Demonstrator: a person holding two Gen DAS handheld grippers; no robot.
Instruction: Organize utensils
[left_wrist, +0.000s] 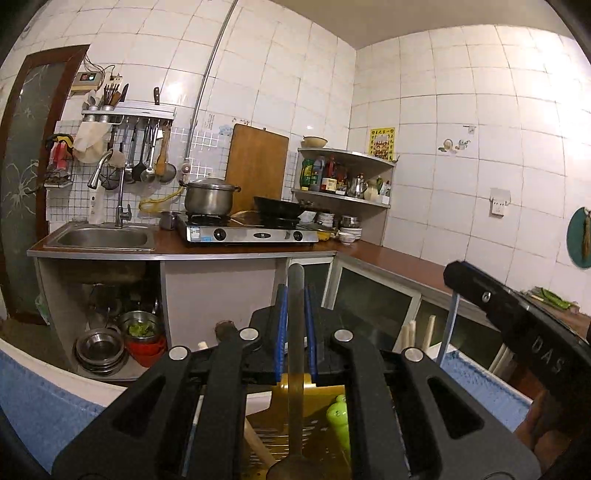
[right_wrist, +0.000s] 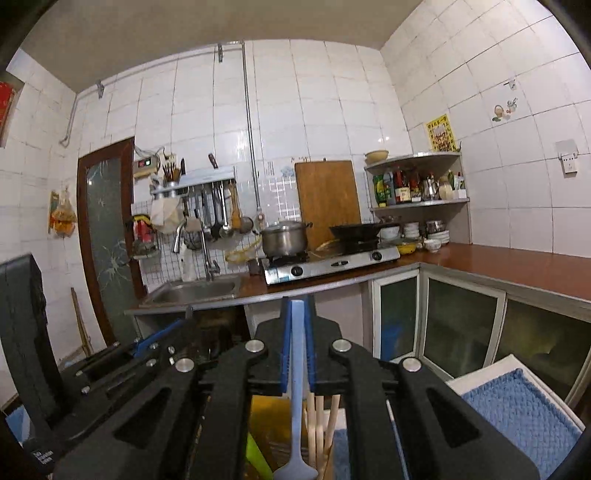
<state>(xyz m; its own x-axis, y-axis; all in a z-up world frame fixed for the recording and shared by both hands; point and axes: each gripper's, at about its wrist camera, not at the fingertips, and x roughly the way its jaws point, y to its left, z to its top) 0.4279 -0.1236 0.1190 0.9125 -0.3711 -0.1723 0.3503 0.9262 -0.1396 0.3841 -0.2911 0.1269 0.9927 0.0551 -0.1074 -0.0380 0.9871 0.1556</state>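
Right now my left tongs (left_wrist: 295, 332) pinch a dark spoon (left_wrist: 295, 387) and my right tongs (right_wrist: 297, 347) pinch a blue spoon (right_wrist: 295, 398), both held above the yellow tray (left_wrist: 325, 397). I would lower each bowl-first, steadily, beside the wooden chopsticks (right_wrist: 319, 428).

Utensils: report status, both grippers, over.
Left gripper shut on metal spoon, handle up. Right gripper shut on blue spoon, handle up. Both above gold tray. Nothing blocking.

- Left wrist view looks along its tongs (left_wrist: 295, 332), facing the far counter (left_wrist: 258, 248) and stove (left_wrist: 251, 232).
- Right wrist view, just to the right, shares that counter (right_wrist: 480, 266), stove (right_wrist: 332, 262), sink (right_wrist: 199, 291).
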